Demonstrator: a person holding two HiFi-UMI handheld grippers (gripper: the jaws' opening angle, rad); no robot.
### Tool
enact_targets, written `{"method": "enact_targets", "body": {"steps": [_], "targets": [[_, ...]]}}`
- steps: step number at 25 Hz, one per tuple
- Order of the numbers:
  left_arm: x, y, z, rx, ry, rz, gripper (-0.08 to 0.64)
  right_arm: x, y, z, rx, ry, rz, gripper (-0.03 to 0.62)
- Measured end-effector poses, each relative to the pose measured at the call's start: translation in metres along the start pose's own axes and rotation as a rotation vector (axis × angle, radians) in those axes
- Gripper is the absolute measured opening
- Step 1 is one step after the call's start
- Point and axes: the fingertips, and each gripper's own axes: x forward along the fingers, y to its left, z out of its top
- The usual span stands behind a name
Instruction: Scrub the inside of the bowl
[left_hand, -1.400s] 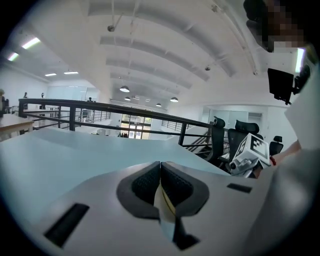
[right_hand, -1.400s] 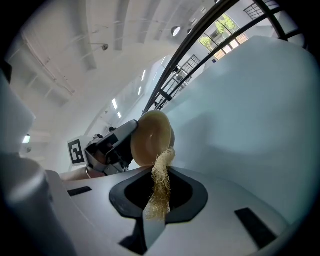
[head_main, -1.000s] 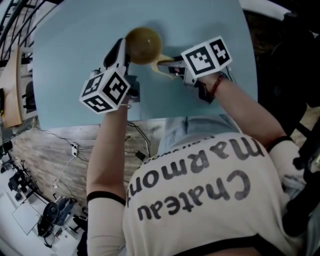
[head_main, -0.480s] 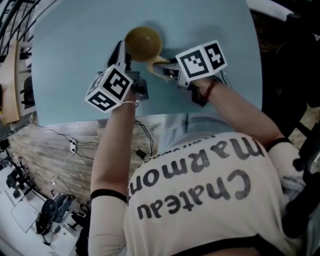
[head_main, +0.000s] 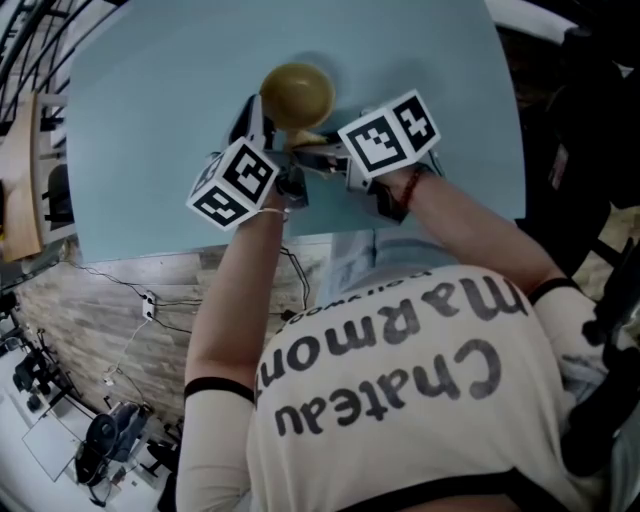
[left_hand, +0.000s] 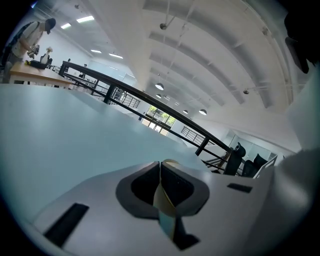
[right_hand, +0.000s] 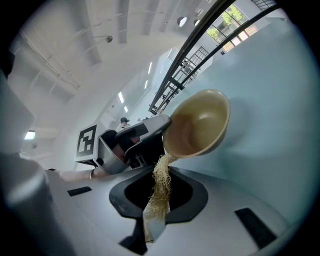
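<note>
A tan bowl (head_main: 296, 95) sits at the far middle of the light blue table (head_main: 140, 110). My left gripper (head_main: 262, 112) is shut on its near-left rim; in the left gripper view the thin tan rim (left_hand: 164, 196) shows pinched between the jaws. In the right gripper view the bowl (right_hand: 197, 125) is tilted, its hollow facing me. My right gripper (right_hand: 159, 200) is shut on a pale fibrous scrubber (right_hand: 160, 190), whose tip touches the bowl's lower rim. From above, the scrubber (head_main: 310, 138) lies just below the bowl.
The table's near edge (head_main: 200, 243) runs right below both hands. Left of it lie a wooden floor with cables (head_main: 140, 300) and equipment. The person's torso fills the lower view.
Both grippers have drawn closer together. The right gripper moved left with the scrubber up to the bowl's rim; the left gripper and the bowl shifted slightly right.
</note>
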Motion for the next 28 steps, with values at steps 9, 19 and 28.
{"method": "enact_targets", "body": {"steps": [9, 19, 28], "targets": [[0.001, 0.034, -0.001, -0.090, -0.008, 0.053, 0.032, -0.007, -0.002, 0.016, -0.048, -0.034, -0.082, 0.061], [0.007, 0.030, 0.007, -0.210, -0.035, 0.082, 0.017, -0.067, -0.026, 0.061, -0.029, -0.114, -0.200, 0.061], [-0.005, 0.045, -0.026, -0.065, 0.070, 0.092, 0.011, -0.086, -0.035, 0.089, 0.005, -0.290, -0.180, 0.060]]}}
